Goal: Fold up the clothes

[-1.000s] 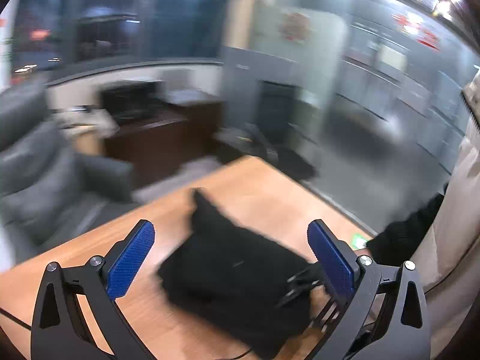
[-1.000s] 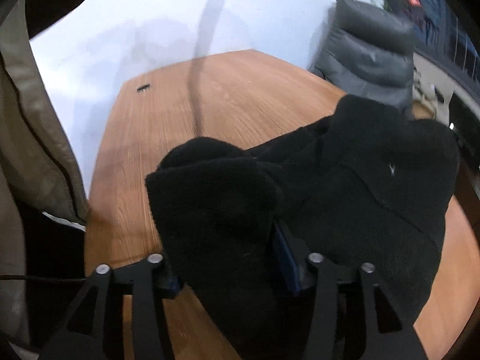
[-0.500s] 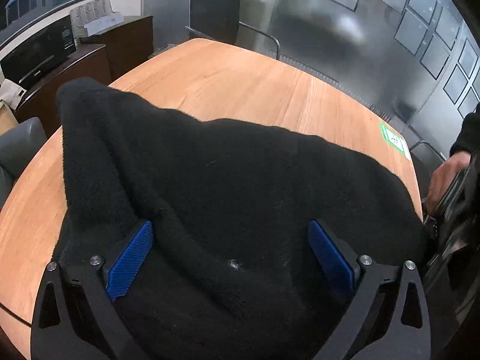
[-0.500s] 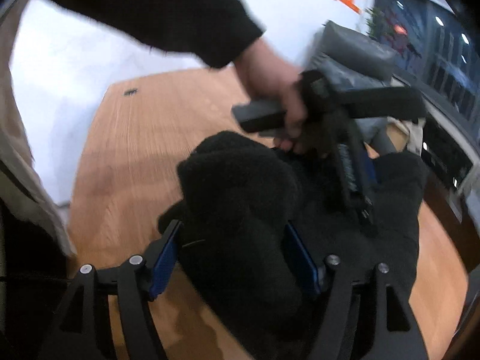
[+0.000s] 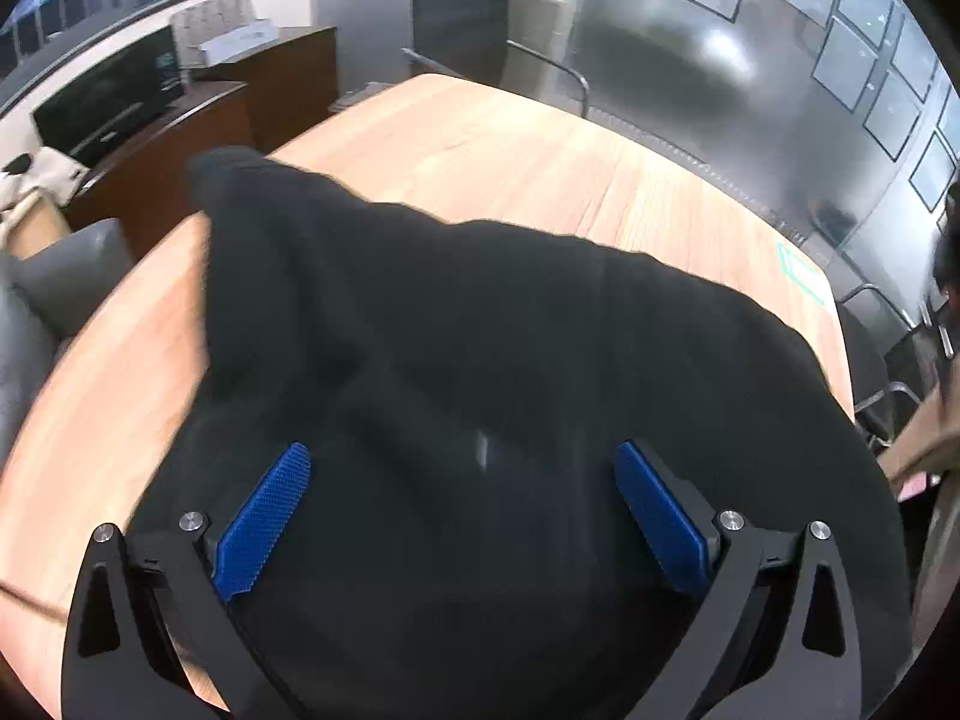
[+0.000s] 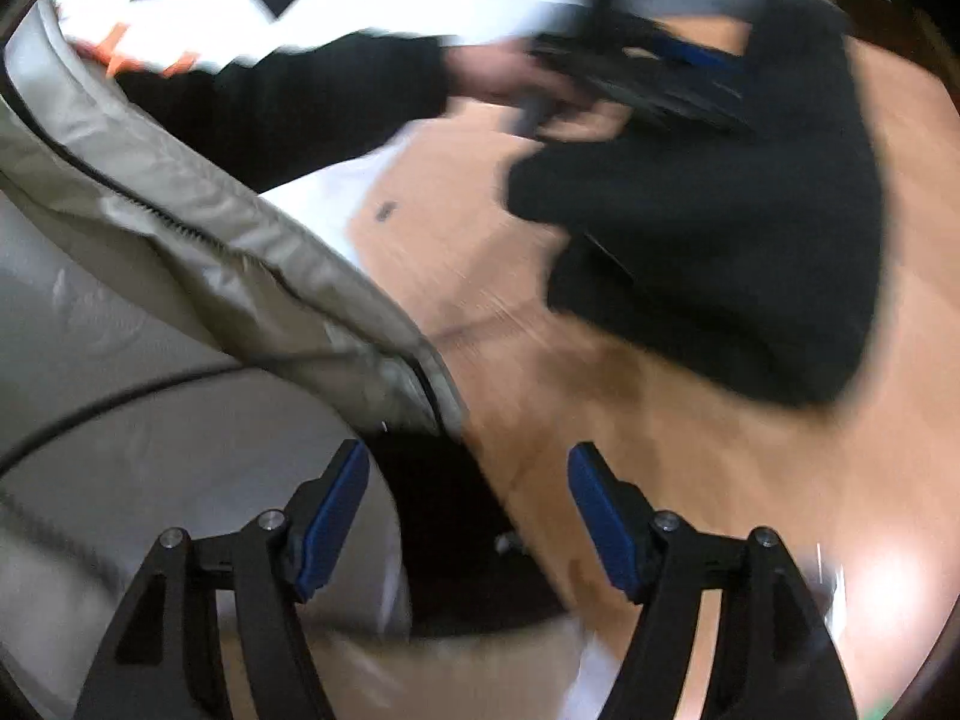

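A black fleece garment lies bunched on the wooden table and fills the lower middle of the left wrist view. My left gripper is open just over it, its blue pads spread wide with cloth beneath and between them. In the right wrist view the same garment lies further out on the table. My right gripper is open and holds nothing, back near the table's edge. A hand in a black sleeve holds the blurred left tool at the garment's far side.
The person's beige jacket hangs close on the left of the right gripper. Beyond the table stand a black chair, a dark cabinet and a grey sofa. A green sticker marks the table's right edge.
My right gripper has let go of the garment and pulled back toward the table's edge. The left gripper has come down over the garment and stays open above it.
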Demonstrator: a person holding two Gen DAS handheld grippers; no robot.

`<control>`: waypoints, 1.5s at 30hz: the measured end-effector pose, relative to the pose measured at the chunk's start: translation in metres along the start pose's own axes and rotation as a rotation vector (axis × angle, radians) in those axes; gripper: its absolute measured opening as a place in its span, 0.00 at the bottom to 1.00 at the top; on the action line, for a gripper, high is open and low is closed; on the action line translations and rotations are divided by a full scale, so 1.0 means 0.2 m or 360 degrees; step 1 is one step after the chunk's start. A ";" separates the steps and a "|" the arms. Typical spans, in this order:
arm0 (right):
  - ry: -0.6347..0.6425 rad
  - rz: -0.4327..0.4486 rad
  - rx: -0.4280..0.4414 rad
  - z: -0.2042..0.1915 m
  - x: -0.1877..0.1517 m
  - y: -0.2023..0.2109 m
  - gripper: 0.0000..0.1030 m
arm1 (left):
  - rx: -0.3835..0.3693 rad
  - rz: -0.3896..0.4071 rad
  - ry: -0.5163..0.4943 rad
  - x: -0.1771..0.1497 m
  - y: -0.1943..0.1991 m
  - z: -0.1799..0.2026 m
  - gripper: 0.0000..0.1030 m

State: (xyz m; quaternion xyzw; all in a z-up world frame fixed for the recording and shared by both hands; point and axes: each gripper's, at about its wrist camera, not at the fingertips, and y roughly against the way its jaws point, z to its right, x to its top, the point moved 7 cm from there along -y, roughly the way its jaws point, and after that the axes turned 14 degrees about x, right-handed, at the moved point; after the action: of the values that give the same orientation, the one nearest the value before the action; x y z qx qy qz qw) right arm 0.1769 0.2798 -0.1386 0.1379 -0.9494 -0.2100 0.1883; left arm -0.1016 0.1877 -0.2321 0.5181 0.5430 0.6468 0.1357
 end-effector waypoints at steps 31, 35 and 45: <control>0.0200 0.0456 -0.0480 0.55 0.40 0.43 0.72 | -0.0074 0.0273 0.0766 -0.09 0.56 0.18 1.00; 0.0248 0.0440 -0.0407 0.56 0.50 0.27 0.72 | -0.0201 0.0094 0.0658 -0.02 0.25 0.33 1.00; 0.0112 0.0323 -0.0390 0.78 0.59 0.10 0.69 | 0.0044 0.0094 0.0349 -0.23 0.10 0.49 0.99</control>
State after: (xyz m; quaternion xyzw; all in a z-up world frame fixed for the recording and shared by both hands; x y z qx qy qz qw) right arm 0.0039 0.3117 -0.2243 0.0248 -0.9186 -0.2991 0.2571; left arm 0.0053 0.2012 -0.2520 0.4617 0.5479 0.6959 0.0493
